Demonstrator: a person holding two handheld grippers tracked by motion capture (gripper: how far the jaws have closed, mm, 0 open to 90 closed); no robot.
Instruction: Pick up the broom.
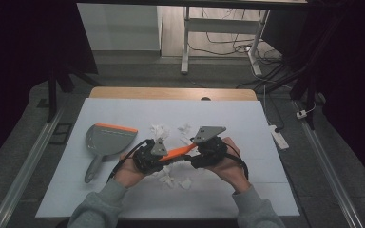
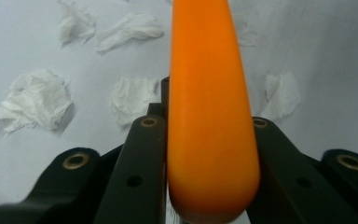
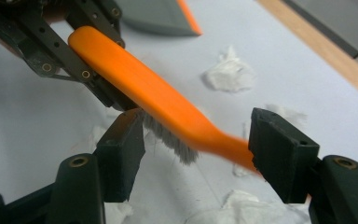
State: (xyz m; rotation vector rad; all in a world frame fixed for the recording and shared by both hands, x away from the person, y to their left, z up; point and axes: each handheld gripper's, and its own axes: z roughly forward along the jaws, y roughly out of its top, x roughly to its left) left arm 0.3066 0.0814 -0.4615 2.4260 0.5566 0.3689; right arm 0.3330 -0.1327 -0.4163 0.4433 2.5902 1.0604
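Jaws of the left gripper (image 2: 205,140) are clamping the orange brush (image 2: 209,116) by its broad end, one black pad pressing each flank in the left gripper view. Seen from the right gripper view, that same gripper (image 3: 81,77) is sitting at ten o'clock, and the brush (image 3: 158,105) is slanting from it down toward four o'clock, grey bristles (image 3: 170,140) hanging under its middle. The right gripper (image 3: 196,154) is standing with its jaws spread, the brush's narrow handle passing between them; the pad at four o'clock is lying just beside the handle, the other well apart from it, so nothing is being squeezed there. In the high view the left gripper (image 1: 158,157) and right gripper (image 1: 192,154) are facing each other low on the white table (image 1: 247,123), the brush (image 1: 177,153) bridging them above the surface. Crumpled tissue scraps (image 1: 160,131) are lying around, at twelve and six o'clock of the hands. A grey dustpan (image 1: 107,141) with an orange lip is resting at nine o'clock of the left gripper.
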